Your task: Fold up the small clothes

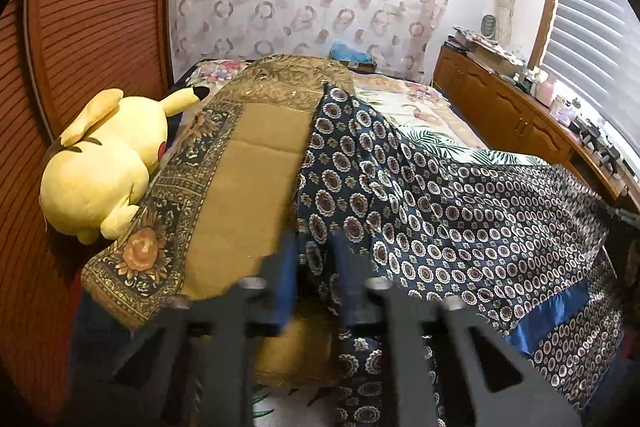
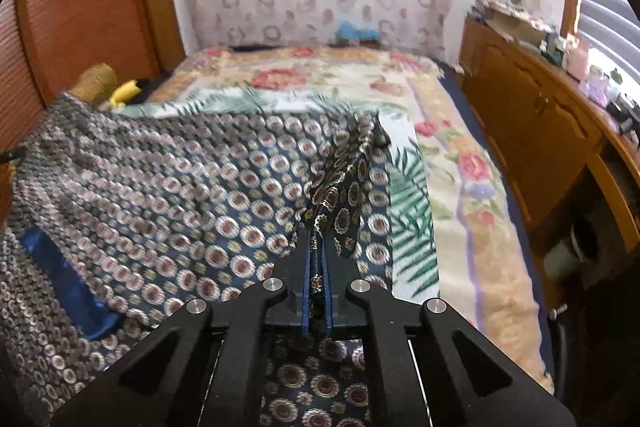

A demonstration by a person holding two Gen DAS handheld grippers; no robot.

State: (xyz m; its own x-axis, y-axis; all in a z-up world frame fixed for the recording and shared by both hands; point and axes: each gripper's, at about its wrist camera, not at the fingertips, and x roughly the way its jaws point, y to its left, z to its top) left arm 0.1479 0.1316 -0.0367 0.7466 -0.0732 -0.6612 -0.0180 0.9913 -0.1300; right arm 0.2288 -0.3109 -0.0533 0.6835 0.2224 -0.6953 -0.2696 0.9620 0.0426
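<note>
A dark blue cloth with round medallion print and a plain blue band lies spread over the bed, one part draped up against a gold cushion. My left gripper is blurred at the cloth's near left edge; a fold of the fabric sits between its blue pads, and it looks shut on it. In the right wrist view the same cloth stretches away to the left. My right gripper is shut on a bunched corner of it, and the fabric rises in a crumpled ridge from the pads.
A yellow plush toy lies at the left against a slatted wooden panel. The gold patterned cushion stands beside it. A floral bedspread covers the bed. A wooden dresser with clutter on top runs along the right under window blinds.
</note>
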